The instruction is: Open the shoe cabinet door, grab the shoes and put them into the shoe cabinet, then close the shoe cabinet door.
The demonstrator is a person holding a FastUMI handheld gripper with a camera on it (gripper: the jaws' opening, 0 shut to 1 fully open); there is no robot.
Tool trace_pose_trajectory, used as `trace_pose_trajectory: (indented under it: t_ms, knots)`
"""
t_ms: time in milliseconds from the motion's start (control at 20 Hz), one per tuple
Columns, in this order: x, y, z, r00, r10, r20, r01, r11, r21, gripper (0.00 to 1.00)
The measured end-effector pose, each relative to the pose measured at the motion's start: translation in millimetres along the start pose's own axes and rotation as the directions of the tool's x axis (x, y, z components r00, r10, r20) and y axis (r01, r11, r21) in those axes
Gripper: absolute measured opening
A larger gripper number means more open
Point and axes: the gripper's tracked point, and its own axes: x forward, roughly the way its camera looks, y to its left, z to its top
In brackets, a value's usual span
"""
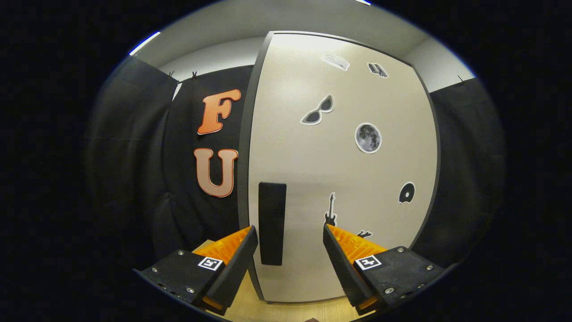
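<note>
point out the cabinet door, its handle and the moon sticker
cabinet door (pixel 295 147): gripper view, bare pale panel.
handle (pixel 272 223): gripper view, middle of the dark bar, between the open jaws.
moon sticker (pixel 368 137): gripper view, disc centre.

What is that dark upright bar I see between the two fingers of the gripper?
In the gripper view, the open gripper frames the black handle on the closed shoe cabinet door; nothing else lies between the fingers.

shoe cabinet door (pixel 339 170) stood shut, interior hidden. small stickers (pixel 335 60) near its top too small to make out. gripper (pixel 290 237) fingers spread apart; their bases cut off at the view's rim.
</note>
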Motion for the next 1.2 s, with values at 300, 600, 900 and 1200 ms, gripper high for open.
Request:
trace_pose_trajectory:
  t_ms: [300, 600, 900, 1200]
  knots:
    - [-77, -14, -6, 0.996, -0.054, -0.075, 0.053, 0.999, -0.013, 0.92]
    - [-146, -41, 13, 0.996, -0.084, -0.042, 0.083, 0.996, -0.016, 0.92]
    - [-225, -91, 28, 0.995, -0.101, 0.019, 0.100, 0.995, 0.020, 0.92]
    - [-309, -142, 34, 0.995, -0.087, 0.056, 0.085, 0.996, 0.032, 0.93]
